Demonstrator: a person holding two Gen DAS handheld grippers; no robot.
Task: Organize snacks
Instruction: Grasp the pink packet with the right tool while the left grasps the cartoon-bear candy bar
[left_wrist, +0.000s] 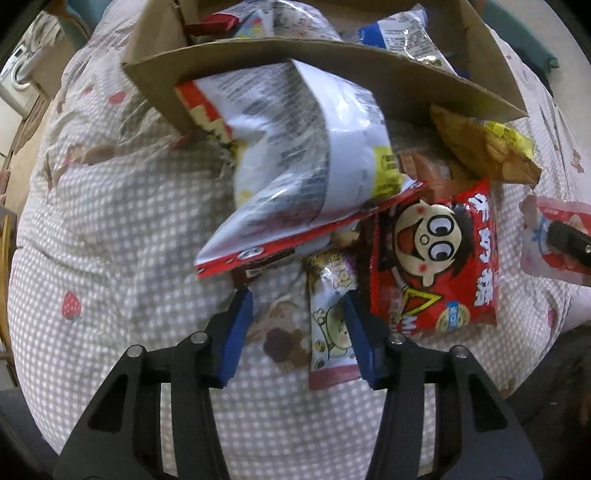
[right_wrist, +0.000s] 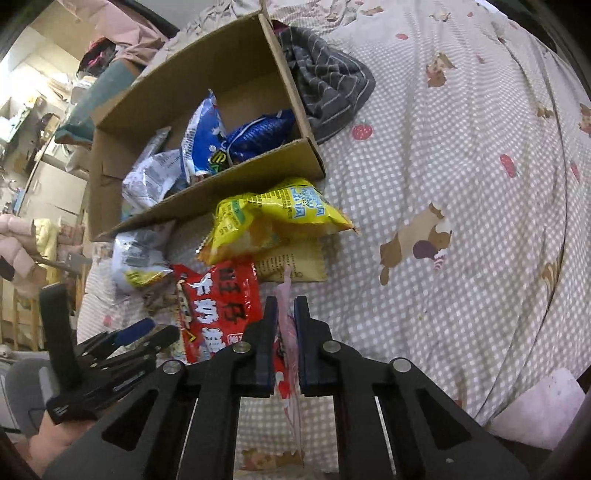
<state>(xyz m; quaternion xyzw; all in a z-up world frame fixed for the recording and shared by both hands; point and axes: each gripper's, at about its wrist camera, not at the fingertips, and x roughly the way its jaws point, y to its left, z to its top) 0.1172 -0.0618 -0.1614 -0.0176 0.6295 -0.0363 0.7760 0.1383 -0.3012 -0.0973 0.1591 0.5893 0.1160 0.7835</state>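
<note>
An open cardboard box (left_wrist: 258, 55) (right_wrist: 221, 192) lies on the bed with blue snack bags (right_wrist: 203, 140) inside. A large white-and-red bag (left_wrist: 295, 147) hangs over its front wall. In front lie a red bag with a cartoon face (left_wrist: 436, 254) (right_wrist: 218, 310), a yellow bag (right_wrist: 273, 218) and a small white packet (left_wrist: 332, 321). My left gripper (left_wrist: 295, 295) (right_wrist: 155, 330) points down, open, with the small packet's edge under its right pad. My right gripper (right_wrist: 286, 299) is shut on a thin pink packet (right_wrist: 286, 332) (left_wrist: 543, 236).
The checked bedspread (left_wrist: 110, 258) with strawberry and animal prints covers the bed. A grey striped garment (right_wrist: 325, 85) lies bunched against the box's right wall. A pale pink object (right_wrist: 535, 406) sits at the bed's near right edge. Room clutter lies beyond the left bed edge.
</note>
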